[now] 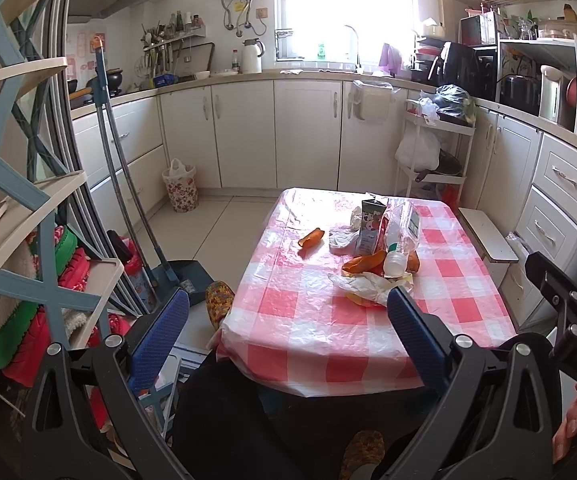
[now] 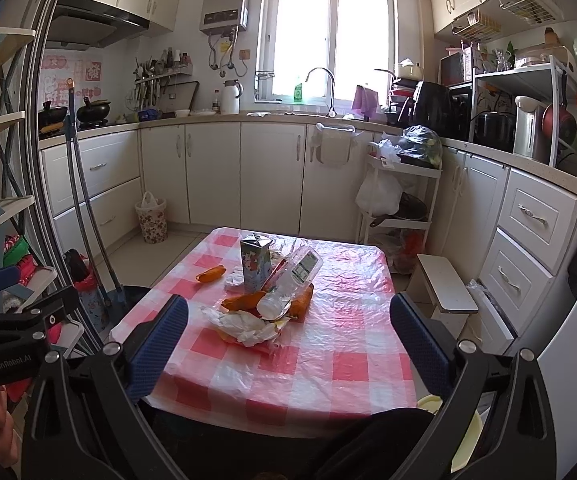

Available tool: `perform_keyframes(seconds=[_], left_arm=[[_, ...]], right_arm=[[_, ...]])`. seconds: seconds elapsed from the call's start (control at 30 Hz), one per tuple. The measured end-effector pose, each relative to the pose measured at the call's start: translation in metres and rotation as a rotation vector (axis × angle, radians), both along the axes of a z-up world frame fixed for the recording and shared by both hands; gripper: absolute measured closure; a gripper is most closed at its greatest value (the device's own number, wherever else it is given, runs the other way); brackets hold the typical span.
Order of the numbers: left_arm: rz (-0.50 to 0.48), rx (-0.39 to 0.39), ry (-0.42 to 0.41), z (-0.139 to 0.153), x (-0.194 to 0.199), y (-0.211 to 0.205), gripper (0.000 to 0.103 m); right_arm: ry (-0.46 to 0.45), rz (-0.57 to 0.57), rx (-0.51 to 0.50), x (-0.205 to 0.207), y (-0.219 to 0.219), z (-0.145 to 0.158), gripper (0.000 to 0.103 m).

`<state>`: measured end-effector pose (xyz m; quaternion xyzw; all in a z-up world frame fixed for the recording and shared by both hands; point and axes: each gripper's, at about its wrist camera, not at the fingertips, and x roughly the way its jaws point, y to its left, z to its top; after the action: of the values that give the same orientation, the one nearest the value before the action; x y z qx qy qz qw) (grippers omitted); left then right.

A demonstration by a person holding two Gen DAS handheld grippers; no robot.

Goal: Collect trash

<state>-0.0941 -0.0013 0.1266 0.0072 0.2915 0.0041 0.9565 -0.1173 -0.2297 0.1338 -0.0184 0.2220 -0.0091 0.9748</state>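
trash pile (image 2: pixel 266 304) ahead, beyond both gaping grippers

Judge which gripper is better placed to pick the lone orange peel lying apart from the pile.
Left, probably. The lone orange peel lies on the left part of the pink checked table, nearer the open left gripper than the open right gripper.

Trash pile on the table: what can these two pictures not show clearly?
- Plastic bottle label: too small, both views.
- Orange peels under the bottle: partly covered, count unclear.
- Crumpled wrapper: near end hidden by left gripper finger, left view.
- Floral bin contents: too far.
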Motion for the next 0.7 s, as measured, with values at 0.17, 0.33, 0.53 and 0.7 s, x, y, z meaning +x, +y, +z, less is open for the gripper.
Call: perform_keyframes(seconds=[0.17, 0.33, 0.53, 0.7], left_arm=[[0.001, -0.002, -0.001, 0.0005, -0.0011, 0.0001, 0.007], [-0.002, -0.004, -0.003, 0.0005, -0.0020, -0.0016, 0.007], [-0.002, -0.006, -0.003, 0.0001, -0.0022, -0.0022, 0.007], [-0.006, -0.009, 0.004, -0.0024, -0.0006, -0.0053, 0.007]], right_arm=[[-0.006, 0.000, 0.004, -0.0006, -0.0019, -0.0011, 0.006], [-0.008, 0.001, 0.014, -0.0018, -0.0029, -0.0010, 0.006], [-0.003, 0.004, 0.023, -0.0015, -0.0052, -0.0018, 0.006], [-0.008, 0.008, 0.043, 0.0027, -0.0096, -0.0049, 0.006]])
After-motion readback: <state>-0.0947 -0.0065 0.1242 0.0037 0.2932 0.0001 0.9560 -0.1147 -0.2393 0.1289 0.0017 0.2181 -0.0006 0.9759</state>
